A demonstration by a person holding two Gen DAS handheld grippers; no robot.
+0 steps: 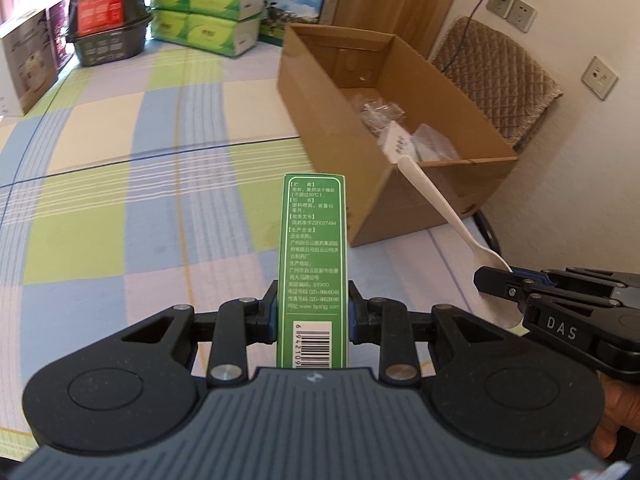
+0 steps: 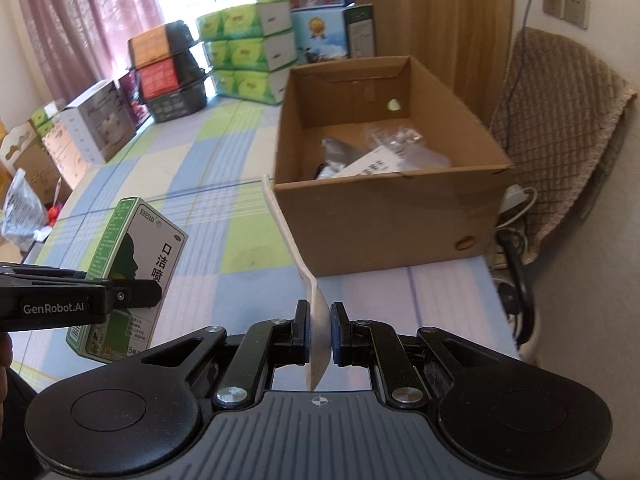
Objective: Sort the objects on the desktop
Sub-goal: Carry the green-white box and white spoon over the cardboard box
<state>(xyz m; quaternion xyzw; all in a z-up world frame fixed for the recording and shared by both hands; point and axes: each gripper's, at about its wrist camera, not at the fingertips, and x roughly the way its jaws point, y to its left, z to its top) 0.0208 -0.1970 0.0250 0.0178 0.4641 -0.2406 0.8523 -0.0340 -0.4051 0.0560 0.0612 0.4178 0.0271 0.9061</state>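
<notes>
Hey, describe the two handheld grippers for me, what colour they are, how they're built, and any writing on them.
Both are matte black with scissor-style linkage arms, silver pivot pins, round discs on either side and a ribbed grey body bearing a small crosshair mark. The fingers carry blue pads. The left gripper shows "GenRobot.AI" in white on its side in the right wrist view; the right gripper shows "DAS" in the left wrist view. No cables or sleeves are visible.

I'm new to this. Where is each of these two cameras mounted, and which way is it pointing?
Left wrist: sits on the left gripper, looking forward at the green box it holds; right gripper shows.
Right wrist: sits on the right gripper, looking along its white spoon; left gripper shows.
Shared: cardboard box, checked tablecloth.
</notes>
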